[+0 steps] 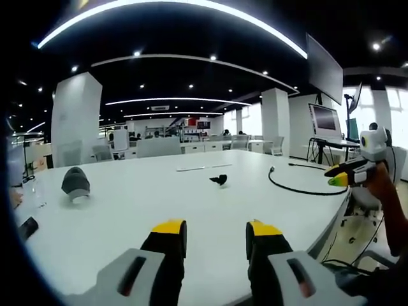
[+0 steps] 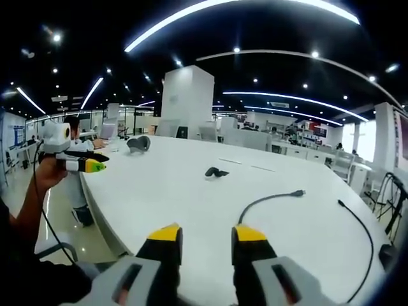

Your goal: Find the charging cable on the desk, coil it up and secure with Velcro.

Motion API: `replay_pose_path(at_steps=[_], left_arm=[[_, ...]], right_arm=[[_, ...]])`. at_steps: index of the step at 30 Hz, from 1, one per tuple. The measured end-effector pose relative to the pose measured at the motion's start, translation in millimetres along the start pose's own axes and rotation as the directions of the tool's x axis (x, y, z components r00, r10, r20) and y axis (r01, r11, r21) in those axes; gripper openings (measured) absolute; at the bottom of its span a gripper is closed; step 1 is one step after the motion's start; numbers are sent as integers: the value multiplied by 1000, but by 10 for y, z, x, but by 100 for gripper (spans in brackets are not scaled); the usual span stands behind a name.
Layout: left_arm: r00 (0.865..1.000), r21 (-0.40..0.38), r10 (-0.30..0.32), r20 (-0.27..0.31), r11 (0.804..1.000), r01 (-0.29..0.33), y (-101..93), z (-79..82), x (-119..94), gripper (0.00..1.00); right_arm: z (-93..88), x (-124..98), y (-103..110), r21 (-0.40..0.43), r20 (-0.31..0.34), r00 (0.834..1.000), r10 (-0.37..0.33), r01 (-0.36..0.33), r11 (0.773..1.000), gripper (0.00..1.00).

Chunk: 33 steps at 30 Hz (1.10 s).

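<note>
A black charging cable (image 1: 298,189) lies in a curve on the white desk (image 1: 140,204) at the right, its plug end (image 1: 272,169) pointing inward. In the right gripper view the cable (image 2: 264,201) runs from just past my right jaw to its plug (image 2: 297,192); a second stretch (image 2: 361,234) curves at the far right. A small black strap (image 1: 218,180) (image 2: 215,171) lies mid-desk. My left gripper (image 1: 217,231) is open above the near edge, holding nothing. My right gripper (image 2: 207,234) is open too, with nothing between its jaws.
A grey rounded object (image 1: 75,183) (image 2: 138,144) sits on the desk's far side. A flat black item (image 1: 27,227) lies at the left edge. The right gripper (image 1: 347,175) and the left gripper (image 2: 83,164), held in a hand (image 2: 48,175), show off the desk's edge. Chairs and monitors stand around.
</note>
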<state>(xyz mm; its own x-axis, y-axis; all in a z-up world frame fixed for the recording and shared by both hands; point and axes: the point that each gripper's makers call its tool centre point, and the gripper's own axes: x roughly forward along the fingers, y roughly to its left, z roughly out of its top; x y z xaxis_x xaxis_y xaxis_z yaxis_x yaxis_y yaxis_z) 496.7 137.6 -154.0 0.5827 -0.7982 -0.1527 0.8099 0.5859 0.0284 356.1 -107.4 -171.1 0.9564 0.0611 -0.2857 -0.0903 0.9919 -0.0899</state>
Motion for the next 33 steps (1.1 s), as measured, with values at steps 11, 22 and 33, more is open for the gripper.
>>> replay_pose_path(at_steps=[11, 22, 33], left_arm=[[1000, -6, -6, 7, 1000, 7, -44, 31, 40, 37], [1000, -19, -16, 9, 1000, 17, -108, 35, 52, 37], [999, -29, -32, 17, 999, 32, -231, 114, 171, 37]], right_arm=[[-14, -26, -107, -5, -9, 1000, -17, 17, 1000, 32], [-31, -73, -154, -8, -11, 1000, -24, 24, 1000, 32], [-7, -144, -368, -9, -9, 999, -46, 46, 999, 32]])
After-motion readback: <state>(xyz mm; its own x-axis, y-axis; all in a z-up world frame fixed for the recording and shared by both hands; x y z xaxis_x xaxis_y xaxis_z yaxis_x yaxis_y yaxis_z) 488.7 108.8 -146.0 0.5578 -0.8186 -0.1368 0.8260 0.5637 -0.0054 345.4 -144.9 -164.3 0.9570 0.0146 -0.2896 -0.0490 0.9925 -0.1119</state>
